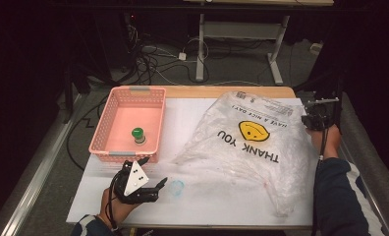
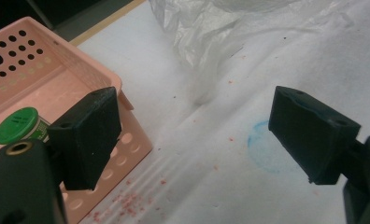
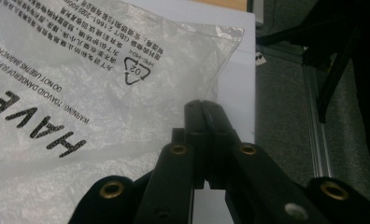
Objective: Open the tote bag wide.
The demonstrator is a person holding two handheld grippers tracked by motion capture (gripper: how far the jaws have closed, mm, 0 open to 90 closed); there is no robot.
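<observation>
Nearest, my left gripper [image 1: 155, 185] rests wide open on the white table [image 1: 207, 196], just in front of the pink basket [image 1: 104, 128]. Farther right, my right gripper [image 3: 202, 105] is shut at the edge of the thin, crinkled, translucent plastic bag [image 1: 251, 152], whether pinching film I cannot tell. It lies flat, long axis near-to-far, smiley print upside down.

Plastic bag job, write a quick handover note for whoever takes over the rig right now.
Left gripper: open, empty, low over the table near the basket's front corner.
Right gripper: jaws shut at the bag's far right edge; whether film is pinched between them I cannot tell.
Bag: flat on the table, print side up, right of the basket.
Bottle: green cap, upright inside the basket.
Done: nothing bagged as far as can be seen.
Left: probably open the bag and put the bottle in.
</observation>
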